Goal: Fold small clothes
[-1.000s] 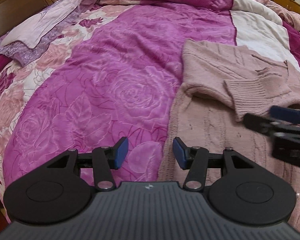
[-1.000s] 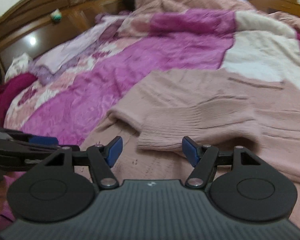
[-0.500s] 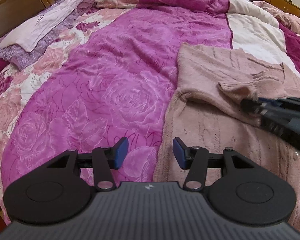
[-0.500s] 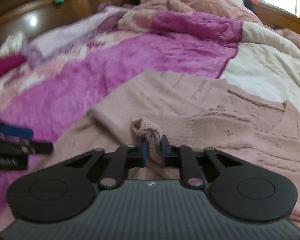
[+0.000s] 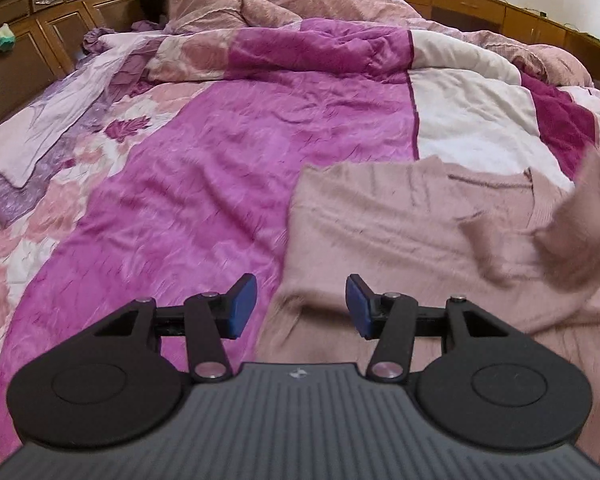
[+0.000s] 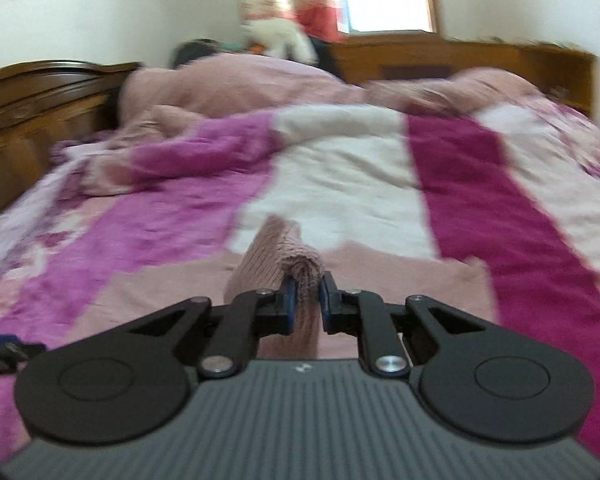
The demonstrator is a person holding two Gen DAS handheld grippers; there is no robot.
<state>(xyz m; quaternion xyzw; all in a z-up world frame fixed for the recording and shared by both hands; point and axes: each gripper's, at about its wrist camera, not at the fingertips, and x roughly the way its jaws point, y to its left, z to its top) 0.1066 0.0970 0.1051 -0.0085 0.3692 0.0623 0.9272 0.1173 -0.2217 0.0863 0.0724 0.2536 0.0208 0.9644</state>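
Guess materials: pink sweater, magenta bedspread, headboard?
Dusty-pink knit sweater: looks like soft wool or acrylic yarn, ribbed cuff, fuzzy matte surface.
Magenta floral bedspread: smooth woven fabric, slight sheen, fine crinkles.
Dark brown panelled headboard: wood, apparently glossy varnish.

The lifted sleeve (image 5: 580, 236) is blurred and cut off at the edge, seemingly hiding the right gripper
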